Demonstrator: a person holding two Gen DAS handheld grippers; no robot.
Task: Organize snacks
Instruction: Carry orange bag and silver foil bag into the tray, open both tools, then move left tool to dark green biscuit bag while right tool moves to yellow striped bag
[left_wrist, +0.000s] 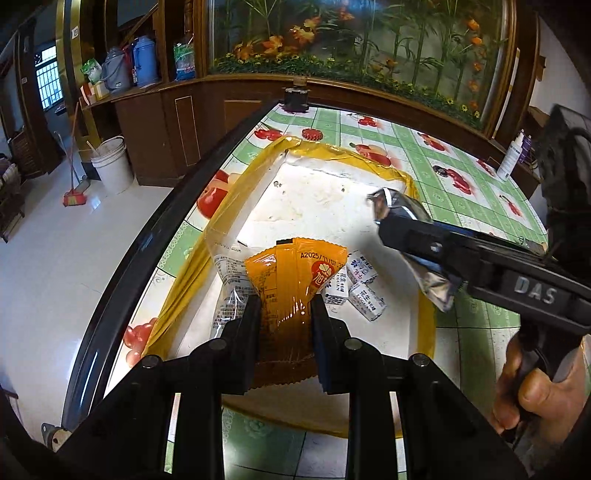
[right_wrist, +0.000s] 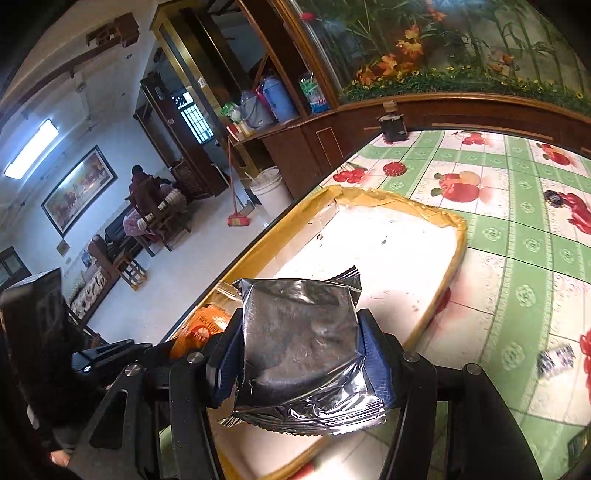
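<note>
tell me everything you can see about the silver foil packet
The silver foil packet is a squarish pouch of shiny, crinkled metallic film with zigzag crimped seals at its ends. It looks sealed and slightly puffed. The right gripper clamps it by two opposite sides, its blue pads pressing the film. It hangs in the air above the tray, touching nothing else. The left wrist view shows it sticking out beyond the fingers.
</note>
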